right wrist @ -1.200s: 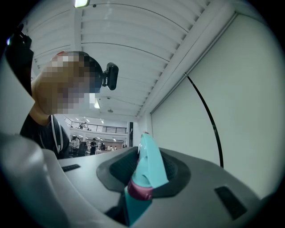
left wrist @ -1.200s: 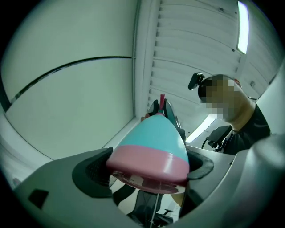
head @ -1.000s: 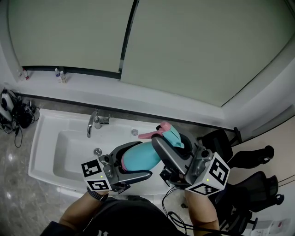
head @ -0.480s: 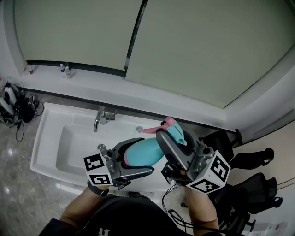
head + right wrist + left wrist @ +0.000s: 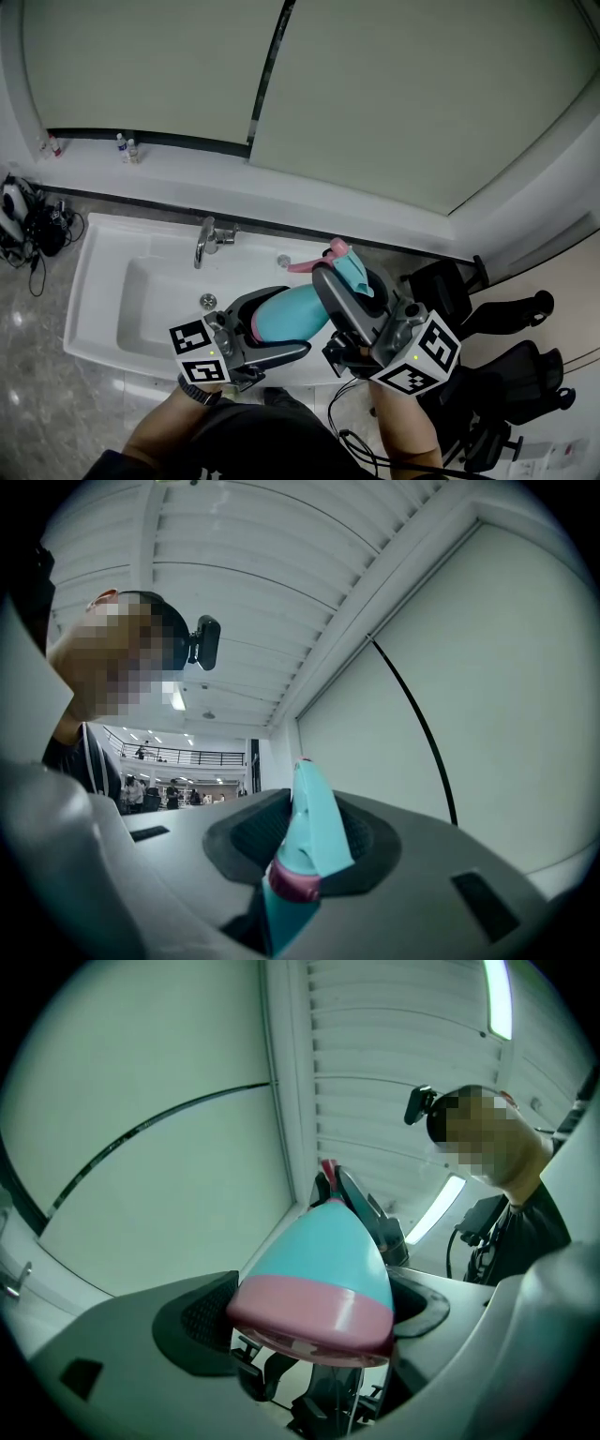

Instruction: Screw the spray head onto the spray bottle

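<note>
Bottle (image 5: 314, 1260) grasped by my left gripper (image 5: 286, 323) above the sink (image 5: 94, 281); right gripper (image 5: 349, 286) clenched on the head (image 5: 314, 836), apparently seated. Hazard: tilt between my hands cross-threads it.

Glossy plastic bottle (image 5: 289, 316); chrome tap (image 5: 207, 241)
</note>
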### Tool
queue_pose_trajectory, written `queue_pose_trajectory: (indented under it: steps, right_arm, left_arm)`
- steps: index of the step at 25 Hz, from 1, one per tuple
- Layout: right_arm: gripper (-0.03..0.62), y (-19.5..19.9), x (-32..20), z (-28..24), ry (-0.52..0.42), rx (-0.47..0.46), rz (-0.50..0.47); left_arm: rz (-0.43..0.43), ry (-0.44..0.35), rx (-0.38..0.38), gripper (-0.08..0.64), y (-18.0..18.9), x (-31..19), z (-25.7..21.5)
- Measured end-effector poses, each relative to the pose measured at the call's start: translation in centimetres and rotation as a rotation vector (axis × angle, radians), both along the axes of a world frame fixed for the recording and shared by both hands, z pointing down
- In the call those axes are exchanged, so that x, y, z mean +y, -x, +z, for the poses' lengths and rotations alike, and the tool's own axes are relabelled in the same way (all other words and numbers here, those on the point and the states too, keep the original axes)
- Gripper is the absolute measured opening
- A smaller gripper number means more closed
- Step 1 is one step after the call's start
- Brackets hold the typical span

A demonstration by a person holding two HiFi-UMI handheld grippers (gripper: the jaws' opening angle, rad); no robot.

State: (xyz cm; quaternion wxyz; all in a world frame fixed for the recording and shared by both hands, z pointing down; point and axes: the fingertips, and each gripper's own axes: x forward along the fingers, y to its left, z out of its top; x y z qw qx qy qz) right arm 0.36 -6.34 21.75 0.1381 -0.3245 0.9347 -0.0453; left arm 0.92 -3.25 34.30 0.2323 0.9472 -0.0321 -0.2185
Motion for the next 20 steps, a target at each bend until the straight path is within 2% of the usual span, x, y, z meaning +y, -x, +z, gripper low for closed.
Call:
queue_pose_trajectory:
  steps: [14,20]
  right_arm:
    - [0.091,0.05,0.28,1.08,0.053,-0.062,0.053]
    - [0.091,0.27,0.56,0.7,0.041,-0.056,0.056]
  left_arm:
    - [0.028,0.01,-0.059,0.459,1.13,0.64,0.91]
    - [0.058,0.006,-0.026,0.459,1.23,0.75,0.6]
